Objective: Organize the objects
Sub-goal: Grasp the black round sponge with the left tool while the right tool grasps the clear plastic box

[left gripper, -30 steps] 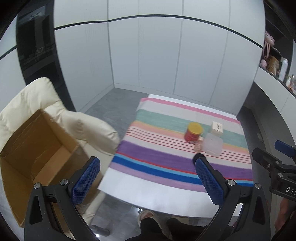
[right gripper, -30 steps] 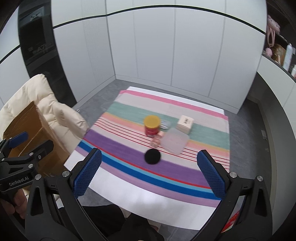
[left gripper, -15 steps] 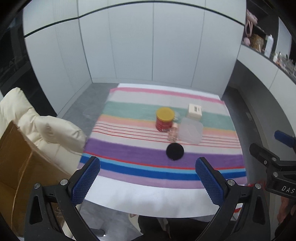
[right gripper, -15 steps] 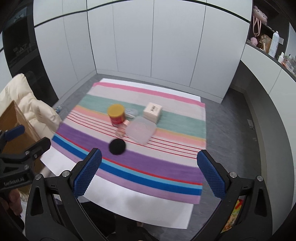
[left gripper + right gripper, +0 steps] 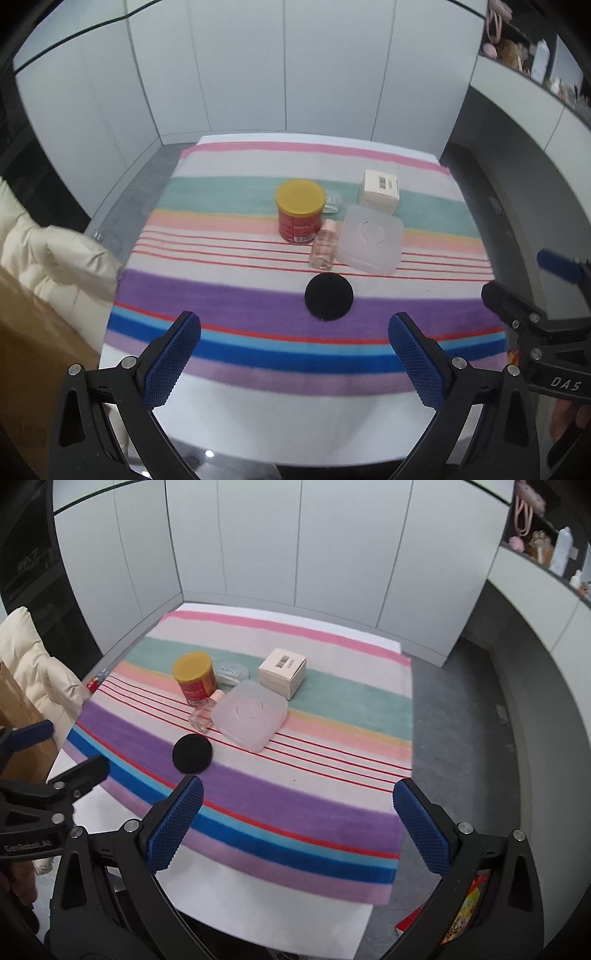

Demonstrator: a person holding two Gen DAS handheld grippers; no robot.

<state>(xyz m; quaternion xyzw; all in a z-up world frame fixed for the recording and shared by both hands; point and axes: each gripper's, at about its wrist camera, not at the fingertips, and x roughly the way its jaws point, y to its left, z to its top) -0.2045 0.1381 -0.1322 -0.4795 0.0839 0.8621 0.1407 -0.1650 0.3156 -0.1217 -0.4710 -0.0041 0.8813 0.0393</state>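
- Left wrist view is mostly the striped cloth (image 5: pixel 229 295) spread over the table, easily the biggest thing around, with all the stuff bunched near its middle.
- Off the left edge sits a cream puffy jacket (image 5: pixel 55 258) draped by a cardboard box (image 5: pixel 33 343).
- Both grippers hover over the near edge of the cloth: left gripper (image 5: pixel 293 354) has its jaws spread wide with nothing between them, right gripper (image 5: pixel 297 827) same deal, wide apart and empty.
- Frosted plastic container (image 5: pixel 371 240) lies flat, right of centre.
- Red can with a yellow lid (image 5: pixel 301 210) stands upright just left of it.
- Cream carton with a barcode (image 5: pixel 380 190) sits right behind the container.
- Black round disc (image 5: pixel 328 297) lies flat on the purple stripe, closest to the grippers and apart from the rest.
- Small pink bottle (image 5: pixel 324 248) stands between the can and the container, just beside both.
- Little clear case (image 5: pixel 231 672) peeks out behind the can.
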